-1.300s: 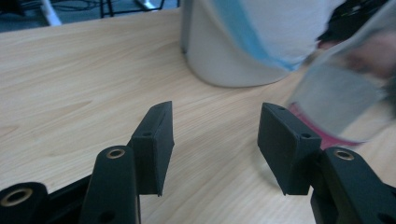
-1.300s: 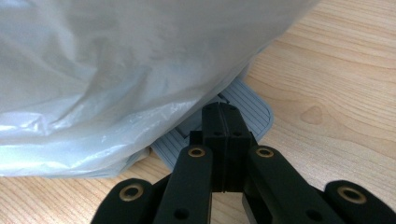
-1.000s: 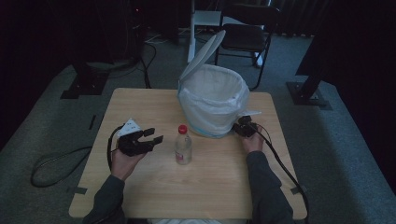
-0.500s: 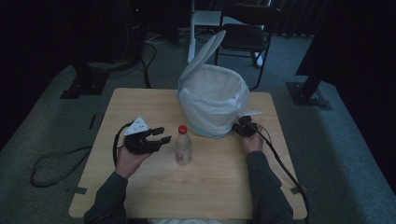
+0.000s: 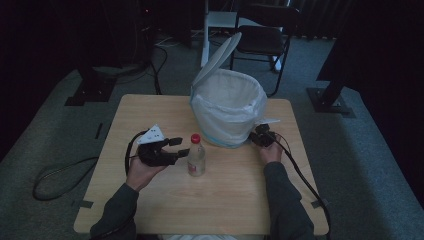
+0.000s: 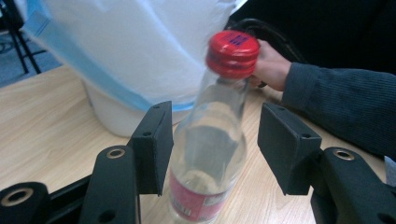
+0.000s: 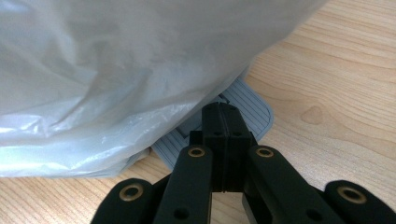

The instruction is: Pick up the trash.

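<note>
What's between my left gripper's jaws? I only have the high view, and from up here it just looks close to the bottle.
Observer: The clear bottle with the red cap stands between the left gripper's open jaws. They have just been opening, and the pad on the right of the left gripper view stands clear of it.
Operator: And the right gripper's tips, by the bin?
Observer: The right gripper is shut, its tips over the bin's grey ribbed pedal, just under the edge of the white bag.
</note>
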`<state>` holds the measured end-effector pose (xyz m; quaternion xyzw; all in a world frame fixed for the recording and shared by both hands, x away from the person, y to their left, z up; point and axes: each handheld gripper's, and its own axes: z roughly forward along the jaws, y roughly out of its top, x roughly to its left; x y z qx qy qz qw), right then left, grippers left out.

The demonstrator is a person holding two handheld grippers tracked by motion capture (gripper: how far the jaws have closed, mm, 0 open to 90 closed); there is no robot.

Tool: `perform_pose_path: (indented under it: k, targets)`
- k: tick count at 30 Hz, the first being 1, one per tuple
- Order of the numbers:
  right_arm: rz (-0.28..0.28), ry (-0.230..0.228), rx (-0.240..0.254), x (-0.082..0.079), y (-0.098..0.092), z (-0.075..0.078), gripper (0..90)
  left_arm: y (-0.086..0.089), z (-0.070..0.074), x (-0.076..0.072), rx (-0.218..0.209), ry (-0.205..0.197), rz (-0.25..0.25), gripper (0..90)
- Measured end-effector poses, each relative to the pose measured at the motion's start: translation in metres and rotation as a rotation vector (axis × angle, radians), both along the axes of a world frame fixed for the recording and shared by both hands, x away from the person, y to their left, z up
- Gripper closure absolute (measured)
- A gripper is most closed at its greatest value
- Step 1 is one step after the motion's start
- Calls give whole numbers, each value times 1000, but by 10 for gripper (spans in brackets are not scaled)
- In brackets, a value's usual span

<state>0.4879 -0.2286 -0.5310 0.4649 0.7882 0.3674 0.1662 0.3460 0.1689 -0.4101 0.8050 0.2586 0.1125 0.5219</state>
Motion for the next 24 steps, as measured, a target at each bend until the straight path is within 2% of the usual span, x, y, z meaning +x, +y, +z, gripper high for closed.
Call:
perform_pose_path:
  k: [4,11,24]
  targets:
    - [-2,-2,2,0,0,0,900,-7,0,0,4,-2,-28,462]
    - [-1,-6,5,0,-1,-1,900,-18,0,3,14,1,-45,471]
    - [-3,-6,6,0,-1,-1,900,-30,1,14,32,-13,-20,525]
